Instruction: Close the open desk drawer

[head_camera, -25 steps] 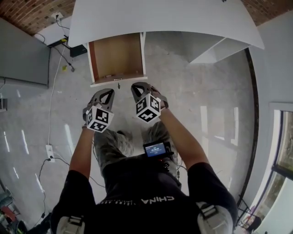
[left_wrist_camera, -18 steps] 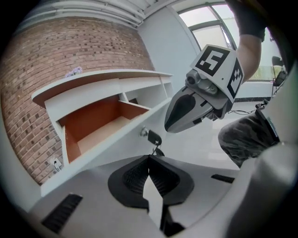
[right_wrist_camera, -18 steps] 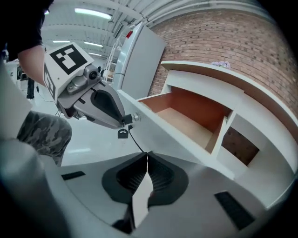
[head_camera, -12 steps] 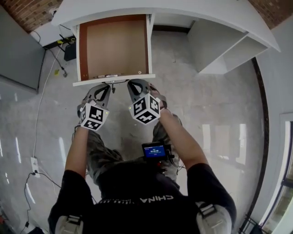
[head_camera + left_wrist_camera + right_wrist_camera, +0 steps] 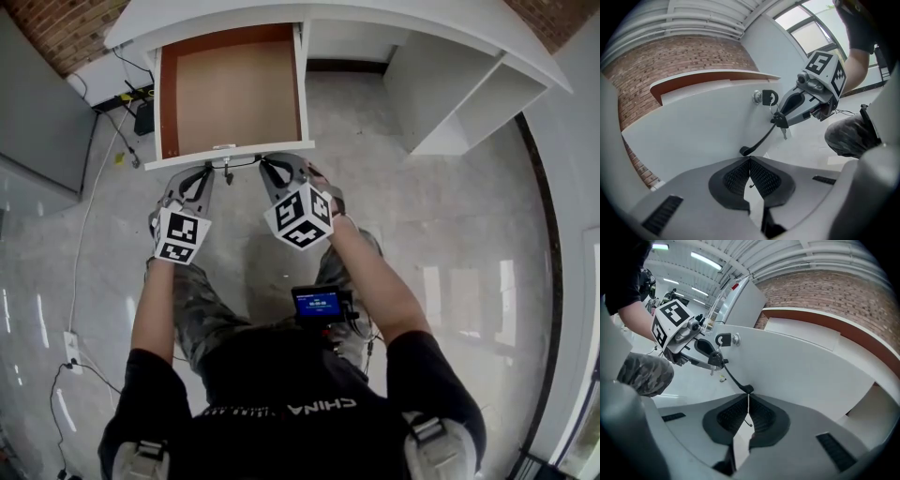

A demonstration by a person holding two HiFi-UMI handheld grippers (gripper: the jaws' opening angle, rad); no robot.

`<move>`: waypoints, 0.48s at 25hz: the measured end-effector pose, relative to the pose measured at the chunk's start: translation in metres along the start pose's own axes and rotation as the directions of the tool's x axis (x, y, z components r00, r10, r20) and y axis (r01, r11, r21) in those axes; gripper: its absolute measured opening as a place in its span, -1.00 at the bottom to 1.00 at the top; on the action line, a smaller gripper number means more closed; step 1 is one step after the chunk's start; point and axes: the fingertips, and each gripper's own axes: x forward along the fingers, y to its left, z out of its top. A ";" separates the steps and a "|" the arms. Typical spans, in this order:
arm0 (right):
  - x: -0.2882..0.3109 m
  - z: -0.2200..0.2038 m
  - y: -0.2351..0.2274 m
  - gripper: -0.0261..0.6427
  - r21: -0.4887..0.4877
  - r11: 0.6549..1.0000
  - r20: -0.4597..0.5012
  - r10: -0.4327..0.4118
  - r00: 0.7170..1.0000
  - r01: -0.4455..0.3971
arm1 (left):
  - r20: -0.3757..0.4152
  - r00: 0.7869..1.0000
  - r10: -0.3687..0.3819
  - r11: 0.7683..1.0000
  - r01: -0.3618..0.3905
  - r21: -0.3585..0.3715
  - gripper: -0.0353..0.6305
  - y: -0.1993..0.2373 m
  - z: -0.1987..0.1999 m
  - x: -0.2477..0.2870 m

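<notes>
Drawer (image 5: 234, 89) hangs wide open, the push not yet made; left gripper (image 5: 207, 172) and right gripper (image 5: 268, 166), jaws pressed together and empty, touch its front.

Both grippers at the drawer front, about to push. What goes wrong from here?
1. The black-headed key in the silver lock of the white-fronted, brown-lined desk drawer sits between the shut left gripper and right gripper; either could knock it.
2. Narrow closed tips may skid on the smooth front.
</notes>
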 end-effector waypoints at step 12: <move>-0.006 0.010 0.001 -0.87 0.002 1.000 0.036 -0.011 0.999 0.011 | 0.052 0.999 -0.010 1.000 0.012 -0.026 -0.85 0.009 0.007 -0.008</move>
